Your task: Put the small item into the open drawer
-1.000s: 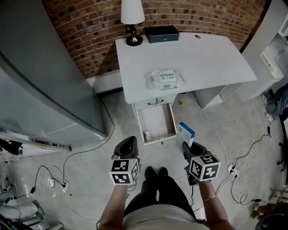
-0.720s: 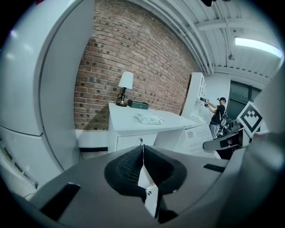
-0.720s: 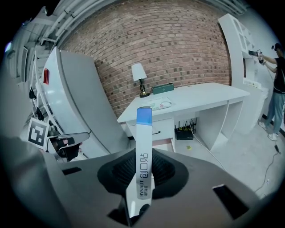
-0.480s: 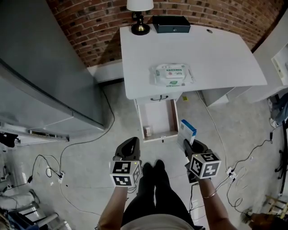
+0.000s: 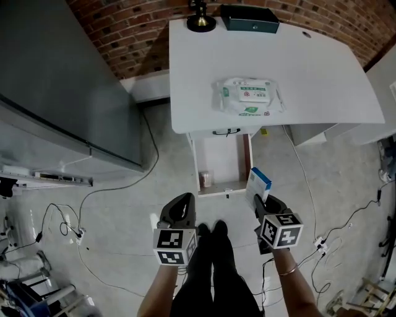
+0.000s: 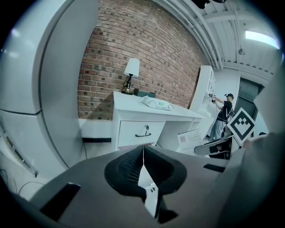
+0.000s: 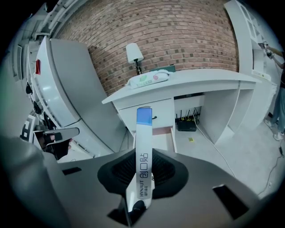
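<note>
A small white box with a blue end [image 5: 257, 185] [image 7: 143, 151] stands up between the jaws of my right gripper [image 5: 265, 207] [image 7: 142, 171], which is shut on it. The box hangs just right of the open drawer [image 5: 221, 162] [image 7: 161, 132] under the white desk [image 5: 272, 68] [image 7: 187, 82]. A small brownish item [image 5: 205, 179] lies in the drawer's front left corner. My left gripper [image 5: 179, 213] [image 6: 143, 171] is shut with nothing in it, held above the floor near the drawer's front left.
A wet-wipes pack [image 5: 249, 96], a lamp base [image 5: 201, 21] and a dark box [image 5: 250, 18] sit on the desk. A grey cabinet [image 5: 55, 93] stands at the left. Cables [image 5: 68, 229] trail over the floor. A person [image 6: 224, 116] stands far off by white shelves.
The view has moved forward toward the desk and drawer. Both grippers kept their places in front of me, the box still held in the right one.
</note>
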Available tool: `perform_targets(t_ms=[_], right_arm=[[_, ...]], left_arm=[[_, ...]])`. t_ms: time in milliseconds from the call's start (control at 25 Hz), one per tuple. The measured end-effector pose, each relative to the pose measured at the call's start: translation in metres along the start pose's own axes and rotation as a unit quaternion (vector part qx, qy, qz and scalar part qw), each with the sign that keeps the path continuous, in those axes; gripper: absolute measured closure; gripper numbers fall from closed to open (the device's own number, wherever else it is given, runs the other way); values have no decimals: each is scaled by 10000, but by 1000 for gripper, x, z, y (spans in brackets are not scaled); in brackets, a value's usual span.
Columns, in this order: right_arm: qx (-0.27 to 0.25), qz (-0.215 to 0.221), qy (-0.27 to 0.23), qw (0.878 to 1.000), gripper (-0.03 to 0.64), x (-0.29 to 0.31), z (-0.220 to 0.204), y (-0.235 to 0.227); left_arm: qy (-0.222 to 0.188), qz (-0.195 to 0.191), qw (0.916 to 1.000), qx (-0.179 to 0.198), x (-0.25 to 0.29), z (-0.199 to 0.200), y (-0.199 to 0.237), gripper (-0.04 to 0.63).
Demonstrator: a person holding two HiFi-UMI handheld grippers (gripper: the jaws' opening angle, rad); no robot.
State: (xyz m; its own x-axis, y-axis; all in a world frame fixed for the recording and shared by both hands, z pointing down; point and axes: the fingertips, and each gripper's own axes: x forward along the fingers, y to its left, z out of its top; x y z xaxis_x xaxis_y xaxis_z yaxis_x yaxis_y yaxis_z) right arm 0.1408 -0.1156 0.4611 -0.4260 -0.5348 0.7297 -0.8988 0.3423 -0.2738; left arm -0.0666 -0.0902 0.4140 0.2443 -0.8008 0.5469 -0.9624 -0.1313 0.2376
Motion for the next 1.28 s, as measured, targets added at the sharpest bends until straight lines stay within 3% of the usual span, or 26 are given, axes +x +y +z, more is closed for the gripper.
perform_targets(t_ms=[600, 920, 1280], right_arm=[[-76, 27, 420, 9991, 534, 122, -63, -50], [10, -106, 499, 9987, 535, 191, -87, -71], [133, -280, 702, 9971, 535, 251, -107, -81]], left_arm=[[299, 217, 9990, -243, 82, -95, 17, 572], [417, 451, 9972, -428, 113, -145, 49, 572], [517, 443, 9960, -579, 141, -170, 59, 572]])
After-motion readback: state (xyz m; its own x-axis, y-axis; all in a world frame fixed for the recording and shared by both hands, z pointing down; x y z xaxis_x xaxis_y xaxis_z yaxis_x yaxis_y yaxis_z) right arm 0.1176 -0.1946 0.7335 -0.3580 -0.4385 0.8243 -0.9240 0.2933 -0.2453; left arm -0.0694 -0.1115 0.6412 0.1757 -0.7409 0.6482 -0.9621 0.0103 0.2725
